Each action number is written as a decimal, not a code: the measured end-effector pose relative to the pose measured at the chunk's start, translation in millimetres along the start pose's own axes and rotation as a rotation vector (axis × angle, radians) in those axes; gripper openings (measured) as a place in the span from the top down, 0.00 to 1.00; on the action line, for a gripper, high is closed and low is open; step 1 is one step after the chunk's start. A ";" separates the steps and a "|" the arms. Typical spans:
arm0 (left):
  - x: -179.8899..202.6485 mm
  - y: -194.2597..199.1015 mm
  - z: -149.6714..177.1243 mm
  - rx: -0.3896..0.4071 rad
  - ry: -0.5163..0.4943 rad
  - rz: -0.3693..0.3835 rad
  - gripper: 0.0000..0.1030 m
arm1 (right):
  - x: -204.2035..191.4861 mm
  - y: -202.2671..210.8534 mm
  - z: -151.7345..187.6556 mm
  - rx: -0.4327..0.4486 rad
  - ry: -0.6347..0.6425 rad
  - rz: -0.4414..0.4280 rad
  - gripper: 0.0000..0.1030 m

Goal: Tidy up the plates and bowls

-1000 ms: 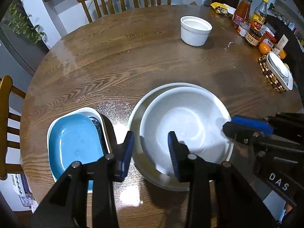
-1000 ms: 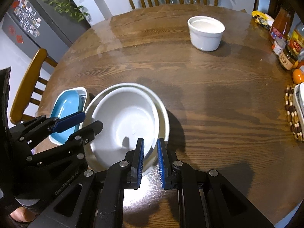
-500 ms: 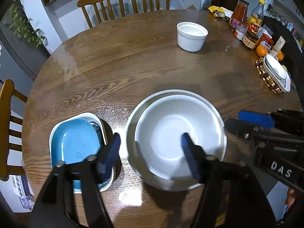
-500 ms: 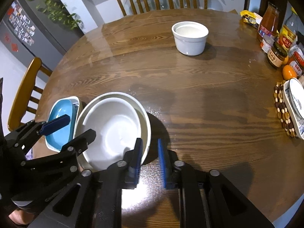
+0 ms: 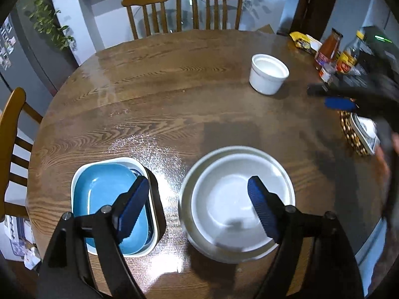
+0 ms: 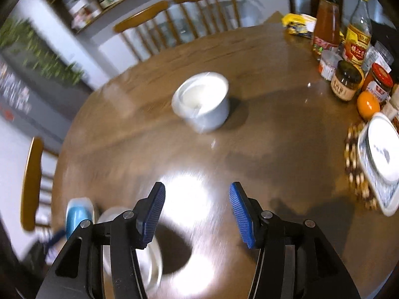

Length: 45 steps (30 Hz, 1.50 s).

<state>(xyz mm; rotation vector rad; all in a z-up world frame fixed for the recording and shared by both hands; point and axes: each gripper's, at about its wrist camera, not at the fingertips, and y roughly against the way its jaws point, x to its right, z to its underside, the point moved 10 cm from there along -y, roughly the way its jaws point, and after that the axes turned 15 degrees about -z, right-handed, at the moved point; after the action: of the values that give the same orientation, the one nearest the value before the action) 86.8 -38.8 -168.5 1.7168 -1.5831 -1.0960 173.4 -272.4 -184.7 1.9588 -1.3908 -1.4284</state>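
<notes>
A large white bowl (image 5: 234, 199) sits nested in a wider white plate (image 5: 187, 189) near the table's front. A blue dish (image 5: 99, 194) lies in a white rectangular dish (image 5: 74, 182) to its left. My left gripper (image 5: 197, 209) is open and empty, raised above them. A small white round bowl (image 5: 268, 76) stands at the far right; it also shows in the right wrist view (image 6: 203, 99). My right gripper (image 6: 197, 214) is open and empty above the bare table, the small bowl ahead of it. It shows blurred in the left wrist view (image 5: 329, 97).
Sauce bottles and jars (image 6: 349, 49), an orange (image 6: 367, 102) and a white dish on a beaded mat (image 6: 381, 159) crowd the table's right edge. Wooden chairs (image 5: 184, 10) stand behind and at the left (image 5: 10, 134). The round wooden table (image 5: 162, 94) spans the view.
Both grippers have opened wide. My left gripper has lifted back from the white bowl. My right gripper has swung away to the right, toward the small white bowl.
</notes>
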 end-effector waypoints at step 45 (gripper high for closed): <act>153.6 -11.8 -27.5 0.001 -0.275 0.069 0.22 | 69.4 25.2 74.5 -0.193 -0.006 0.037 0.77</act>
<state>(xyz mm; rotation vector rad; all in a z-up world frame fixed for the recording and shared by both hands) 111.9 -191.0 -194.2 1.5505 -1.7926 -1.3422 97.2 -324.0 -235.1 1.8000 -1.2355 -1.4929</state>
